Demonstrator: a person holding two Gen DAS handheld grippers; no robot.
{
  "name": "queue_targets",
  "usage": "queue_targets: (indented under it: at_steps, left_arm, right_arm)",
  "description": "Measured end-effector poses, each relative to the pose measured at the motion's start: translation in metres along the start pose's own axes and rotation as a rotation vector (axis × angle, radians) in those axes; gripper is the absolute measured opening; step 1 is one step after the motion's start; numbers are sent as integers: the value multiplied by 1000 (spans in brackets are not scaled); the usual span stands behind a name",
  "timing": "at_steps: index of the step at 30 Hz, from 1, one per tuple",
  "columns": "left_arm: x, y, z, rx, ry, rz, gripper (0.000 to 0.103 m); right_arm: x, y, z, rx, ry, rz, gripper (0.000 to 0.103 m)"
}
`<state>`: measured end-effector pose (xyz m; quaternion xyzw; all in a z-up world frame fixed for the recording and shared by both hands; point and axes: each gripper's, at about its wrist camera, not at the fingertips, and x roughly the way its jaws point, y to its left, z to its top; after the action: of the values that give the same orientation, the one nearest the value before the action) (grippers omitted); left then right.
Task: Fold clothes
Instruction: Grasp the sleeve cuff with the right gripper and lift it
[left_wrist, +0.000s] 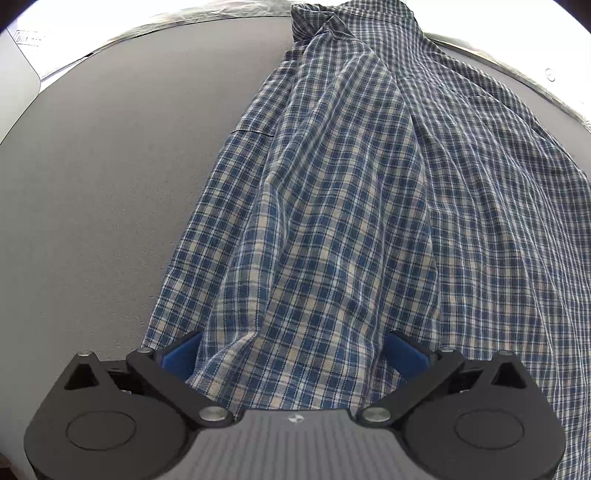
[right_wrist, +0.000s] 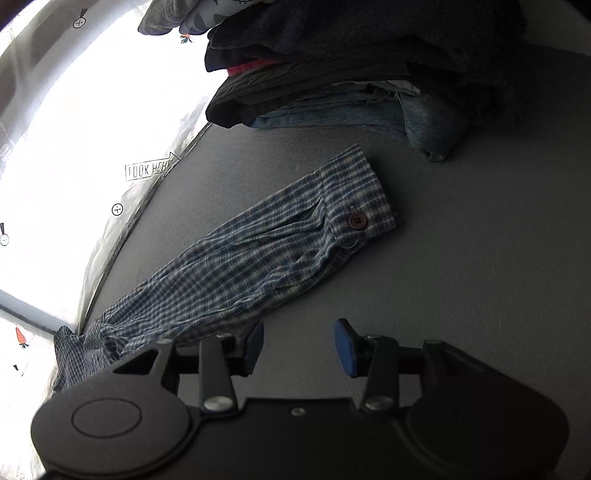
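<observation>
A blue and cream plaid shirt (left_wrist: 332, 203) lies spread on the grey table (left_wrist: 110, 184), bunched into long ridges. My left gripper (left_wrist: 295, 354) points steeply down over its near end. Its jaws stand wide open, with a raised fold of the cloth between the blue pads (left_wrist: 183, 356). In the right wrist view the shirt's sleeve (right_wrist: 258, 251) lies flat and stretched out, its cuff and brown button (right_wrist: 357, 220) at the far end. My right gripper (right_wrist: 299, 343) hovers just right of the sleeve's near part, open, with only bare table between its fingers.
A stack of folded clothes (right_wrist: 351, 74), dark garments over jeans, sits at the table's far side beyond the cuff. A white printed sheet (right_wrist: 92, 129) hangs past the table's left edge. Bare grey surface lies left of the shirt and right of the sleeve.
</observation>
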<state>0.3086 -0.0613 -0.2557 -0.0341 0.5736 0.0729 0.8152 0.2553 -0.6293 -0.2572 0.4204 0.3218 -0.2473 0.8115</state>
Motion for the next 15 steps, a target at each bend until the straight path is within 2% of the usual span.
queue_targets:
  at_steps: [5, 8, 15]
  left_arm:
    - [3, -2, 4, -16, 23, 4, 103]
    - [4, -2, 5, -25, 30, 7, 103]
    - [10, -9, 9, -40, 29, 12, 103]
  right_arm:
    - [15, -2, 19, 58, -96, -119, 44]
    - [21, -4, 27, 86, -121, -146, 44]
    - [32, 12, 28, -50, -136, -207, 51]
